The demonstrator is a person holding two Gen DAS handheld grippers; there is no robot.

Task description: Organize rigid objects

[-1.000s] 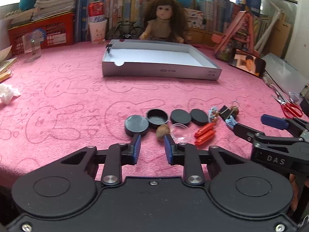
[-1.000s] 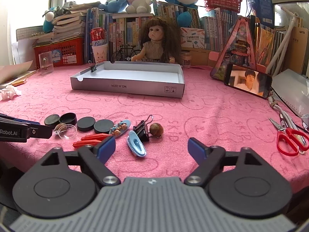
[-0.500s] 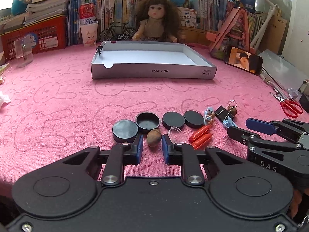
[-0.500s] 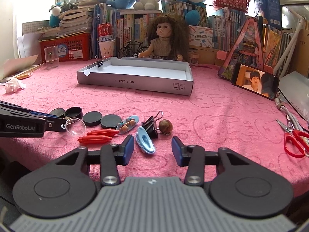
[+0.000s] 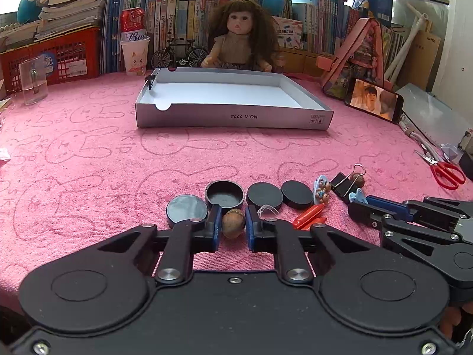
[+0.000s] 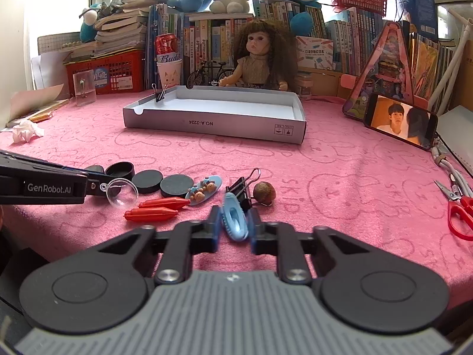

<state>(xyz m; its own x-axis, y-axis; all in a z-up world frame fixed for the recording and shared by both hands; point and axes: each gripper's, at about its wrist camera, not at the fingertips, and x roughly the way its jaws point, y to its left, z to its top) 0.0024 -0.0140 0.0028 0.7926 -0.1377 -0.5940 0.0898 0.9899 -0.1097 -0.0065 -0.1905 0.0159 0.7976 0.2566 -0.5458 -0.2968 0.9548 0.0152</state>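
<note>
A row of small objects lies on the pink cloth near the front edge. My left gripper (image 5: 233, 224) is shut on a brown nut (image 5: 233, 223), next to several black round lids (image 5: 225, 193) and a clear plastic dome (image 6: 121, 193). My right gripper (image 6: 235, 224) is shut on a light blue hair clip (image 6: 235, 220). Beyond it lie a black binder clip (image 6: 244, 188), a second brown nut (image 6: 265, 192), a blue bear hair clip (image 6: 204, 193) and two red clips (image 6: 156, 210). An open grey cardboard box (image 5: 233, 117) stands farther back.
A doll (image 5: 241, 37), books, a red basket (image 5: 59, 56) and a paper cup (image 5: 134, 54) line the back. A phone (image 6: 400, 119) leans at the right. Red scissors (image 6: 459, 211) lie at the far right. A clear glass (image 5: 32, 81) stands at the left.
Both grippers moved forward and closed: the left onto the brown nut, the right onto the light blue hair clip.
</note>
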